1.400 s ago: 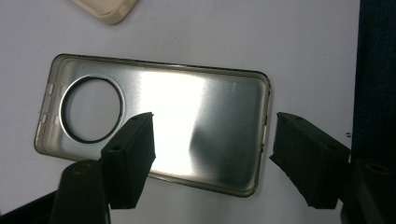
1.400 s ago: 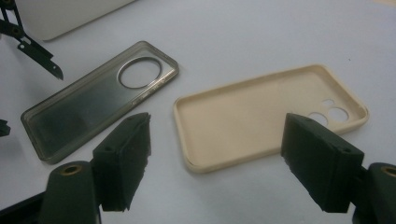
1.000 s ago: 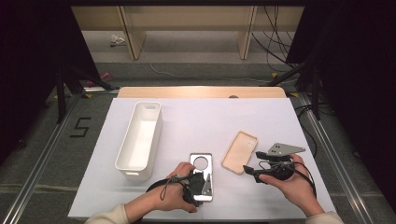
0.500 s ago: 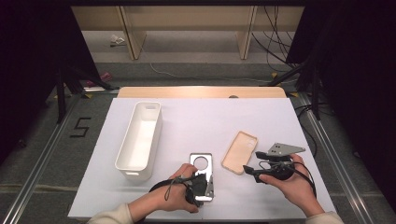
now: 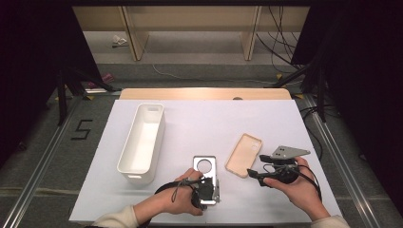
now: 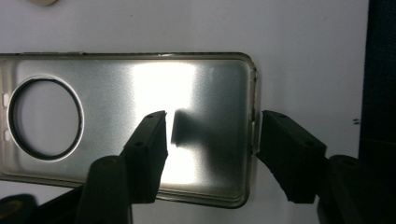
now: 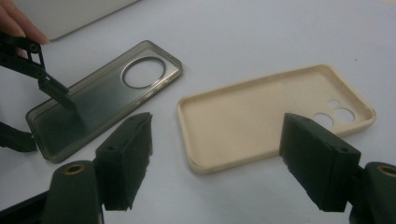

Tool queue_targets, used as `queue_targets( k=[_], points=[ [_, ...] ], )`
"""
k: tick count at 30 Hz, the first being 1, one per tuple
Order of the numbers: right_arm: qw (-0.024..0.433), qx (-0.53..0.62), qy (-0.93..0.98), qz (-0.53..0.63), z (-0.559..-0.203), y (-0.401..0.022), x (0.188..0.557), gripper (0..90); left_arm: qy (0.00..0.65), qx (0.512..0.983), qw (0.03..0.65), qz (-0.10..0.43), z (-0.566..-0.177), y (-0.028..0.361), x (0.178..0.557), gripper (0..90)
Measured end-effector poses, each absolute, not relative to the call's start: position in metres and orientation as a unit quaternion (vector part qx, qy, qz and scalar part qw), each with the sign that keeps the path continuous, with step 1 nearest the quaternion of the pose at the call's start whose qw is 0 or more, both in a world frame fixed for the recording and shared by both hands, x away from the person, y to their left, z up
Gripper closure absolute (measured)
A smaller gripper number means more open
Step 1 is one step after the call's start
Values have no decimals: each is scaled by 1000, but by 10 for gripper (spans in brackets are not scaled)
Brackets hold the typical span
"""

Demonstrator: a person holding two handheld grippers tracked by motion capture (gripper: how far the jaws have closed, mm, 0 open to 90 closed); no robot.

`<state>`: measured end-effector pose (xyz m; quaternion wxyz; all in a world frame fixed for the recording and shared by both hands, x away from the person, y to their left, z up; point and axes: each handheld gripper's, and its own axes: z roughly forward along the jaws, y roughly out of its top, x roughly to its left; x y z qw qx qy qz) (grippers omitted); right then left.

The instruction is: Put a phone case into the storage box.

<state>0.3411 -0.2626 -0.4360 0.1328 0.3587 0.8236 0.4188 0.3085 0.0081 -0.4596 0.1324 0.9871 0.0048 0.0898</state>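
Observation:
A clear, silvery phone case (image 5: 205,166) with a round camera hole lies flat near the table's front edge. My left gripper (image 5: 209,190) sits over its near end. In the left gripper view one jaw hangs above the case's (image 6: 140,84) inside and the other stands just outside the end wall. The jaws have just been closing, with that wall between them, and the pads do not press it. A beige phone case (image 5: 243,154) lies hollow side up to the right. My right gripper (image 5: 254,175) hovers open just short of the beige case (image 7: 261,116).
A long white bin (image 5: 142,142) stands on the left of the white table (image 5: 214,118). Past the table's far edge are a wooden shelf frame, cables and dark stands. Bare tabletop lies beyond both cases.
My left gripper's jaws have drawn a little closer over the clear case's near end. Both hands and both cases stay where they were.

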Motion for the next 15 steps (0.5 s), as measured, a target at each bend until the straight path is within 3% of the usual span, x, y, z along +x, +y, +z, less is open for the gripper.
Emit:
queue_targets(
  k=[6,15],
  points=[
    [132,358,824,419,-436,-262,341,266,-12,989,118,86,-458,5,308,497],
    [130,356,826,418,-437,-262,341,268,-27,992,110,63,-457,3,306,658]
  ],
)
